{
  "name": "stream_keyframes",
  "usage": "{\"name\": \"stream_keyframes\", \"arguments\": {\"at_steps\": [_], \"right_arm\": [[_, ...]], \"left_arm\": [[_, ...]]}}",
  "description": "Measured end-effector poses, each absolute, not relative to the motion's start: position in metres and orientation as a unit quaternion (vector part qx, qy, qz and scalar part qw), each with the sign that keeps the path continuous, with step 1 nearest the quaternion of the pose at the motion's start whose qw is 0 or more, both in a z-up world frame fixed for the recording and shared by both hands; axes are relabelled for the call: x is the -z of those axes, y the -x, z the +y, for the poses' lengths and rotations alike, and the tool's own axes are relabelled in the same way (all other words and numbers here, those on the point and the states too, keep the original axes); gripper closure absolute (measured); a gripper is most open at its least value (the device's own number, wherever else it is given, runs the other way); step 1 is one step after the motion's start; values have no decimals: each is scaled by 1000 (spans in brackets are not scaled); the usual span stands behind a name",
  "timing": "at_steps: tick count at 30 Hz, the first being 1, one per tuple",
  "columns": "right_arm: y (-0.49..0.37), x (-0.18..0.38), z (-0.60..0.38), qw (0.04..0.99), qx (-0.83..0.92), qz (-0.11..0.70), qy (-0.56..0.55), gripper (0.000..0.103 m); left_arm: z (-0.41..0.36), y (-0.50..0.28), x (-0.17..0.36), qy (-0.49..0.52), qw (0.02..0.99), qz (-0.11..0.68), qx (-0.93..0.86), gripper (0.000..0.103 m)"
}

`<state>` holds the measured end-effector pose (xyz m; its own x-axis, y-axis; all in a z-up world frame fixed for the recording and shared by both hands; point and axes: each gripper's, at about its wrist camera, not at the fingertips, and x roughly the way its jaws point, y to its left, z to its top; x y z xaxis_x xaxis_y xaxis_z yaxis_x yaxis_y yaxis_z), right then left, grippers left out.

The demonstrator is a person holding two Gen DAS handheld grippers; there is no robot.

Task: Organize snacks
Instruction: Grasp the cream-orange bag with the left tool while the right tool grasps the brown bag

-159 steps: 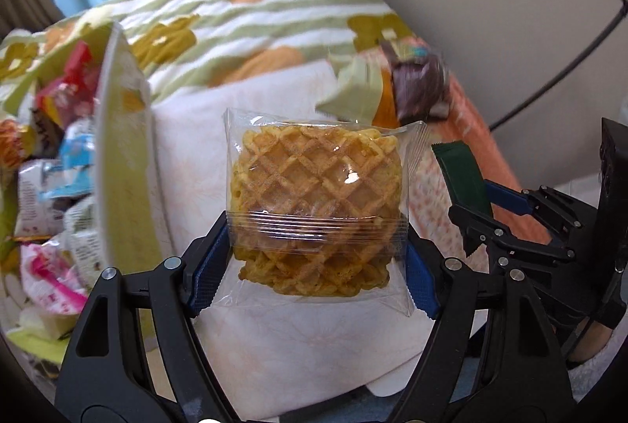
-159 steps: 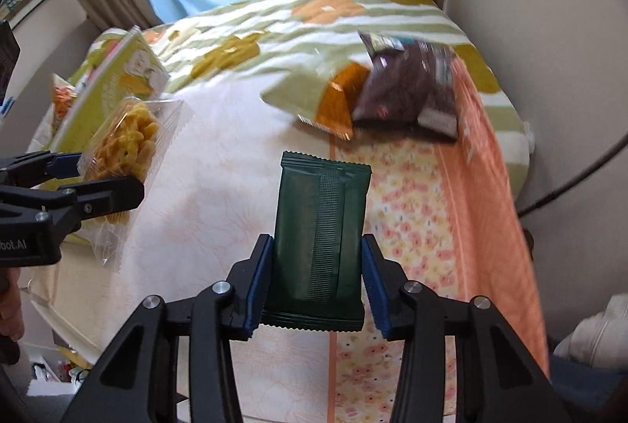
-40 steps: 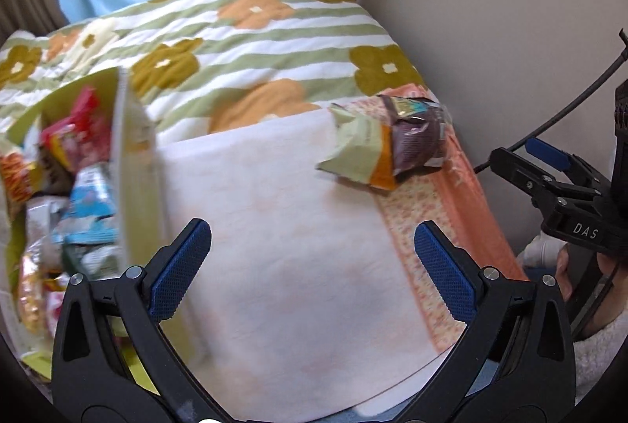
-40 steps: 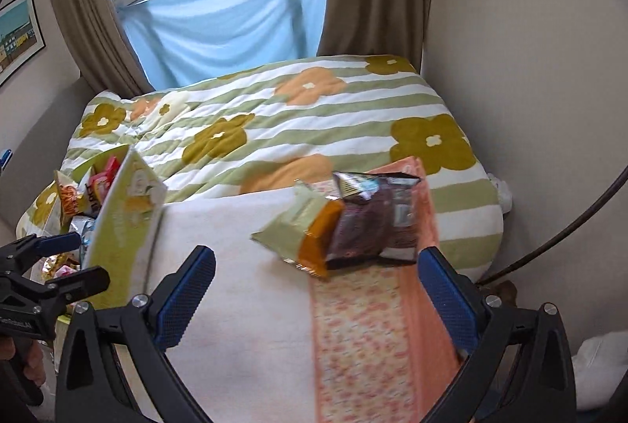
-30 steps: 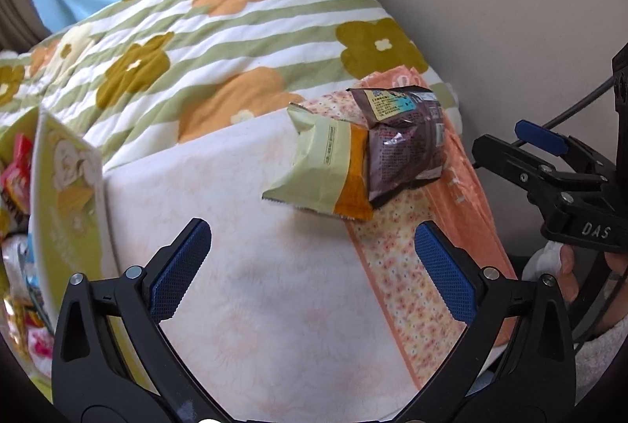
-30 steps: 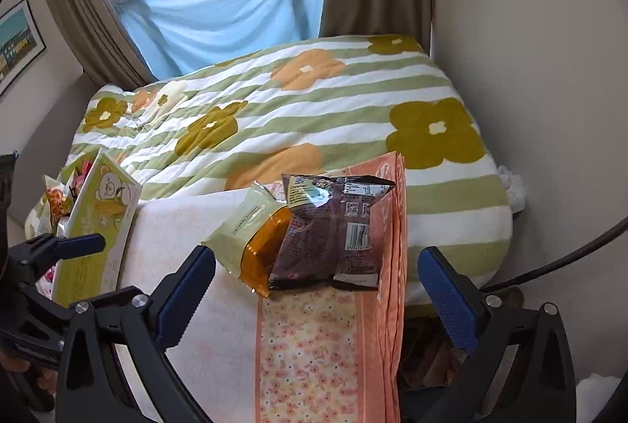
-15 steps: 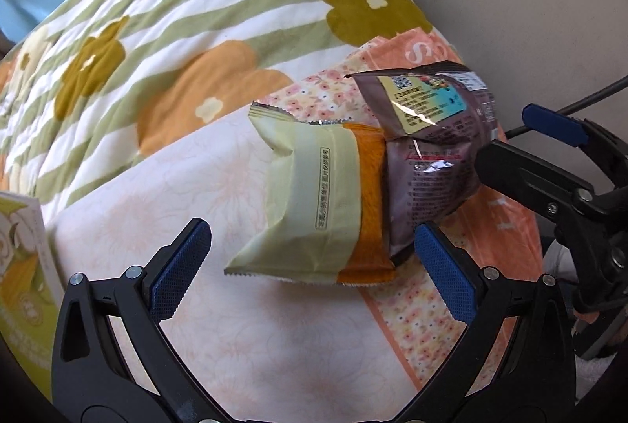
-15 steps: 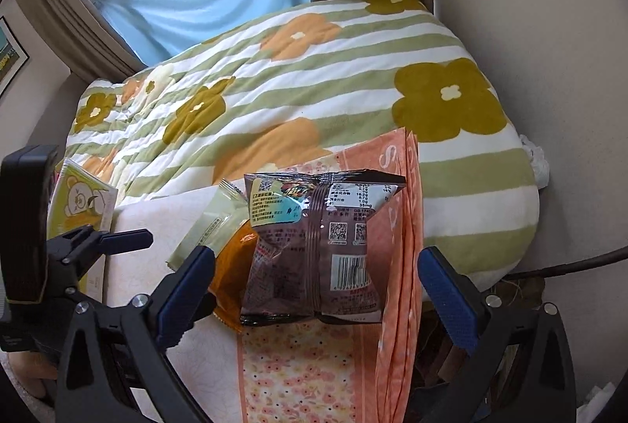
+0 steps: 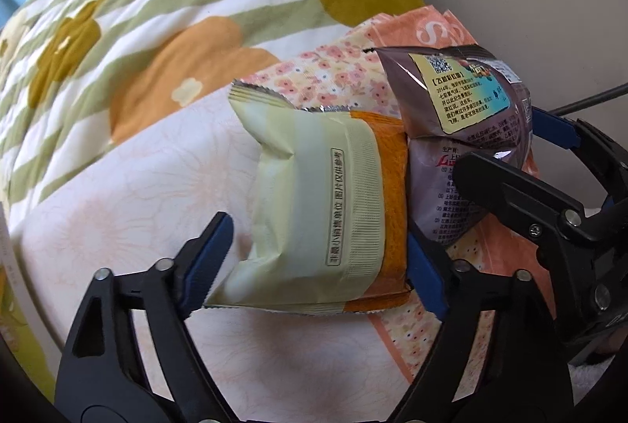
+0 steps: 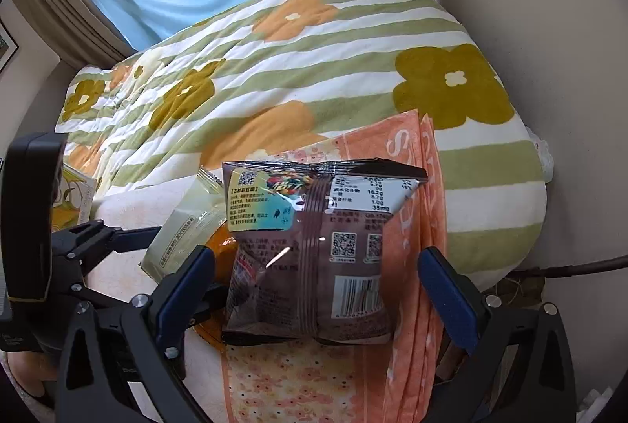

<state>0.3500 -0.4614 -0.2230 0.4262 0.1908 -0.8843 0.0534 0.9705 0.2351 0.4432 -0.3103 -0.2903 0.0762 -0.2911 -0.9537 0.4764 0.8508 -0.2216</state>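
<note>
A pale green and orange snack packet [image 9: 325,218] lies on the white cloth, partly under a dark brown snack bag [image 9: 463,132]. My left gripper [image 9: 314,262] straddles the green packet, its blue pads close to both sides, jaws still a little apart. My right gripper [image 10: 318,281] is open around the brown bag [image 10: 314,250], with a gap at the right pad. The green packet also shows in the right wrist view [image 10: 188,230], with the left gripper [image 10: 129,238] on it.
A floral orange cloth [image 10: 408,156] lies under the bags on a green-striped flowered quilt [image 10: 314,61]. The snack box edge [image 10: 74,195] is at the far left. A wall [image 10: 530,10] and a black cable [image 10: 569,266] are at the right.
Both grippers dropped their earlier snacks, then moved forward to the two bags. The left jaws have narrowed around the green packet; the right ones now flank the brown bag.
</note>
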Motion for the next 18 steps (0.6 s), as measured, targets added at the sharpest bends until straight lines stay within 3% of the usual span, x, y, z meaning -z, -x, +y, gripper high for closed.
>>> {"name": "stream_keyframes", "arguments": {"at_steps": [13,18], "right_arm": [[-352,241,-457,826,-49,548,-125,2],[-354,244,-453,822,-58,554,-120,20]], "left_arm": [[-279,-438,283,-36,745,624,233,34],[-266,-435,276,-27,754,620,214,35]]}}
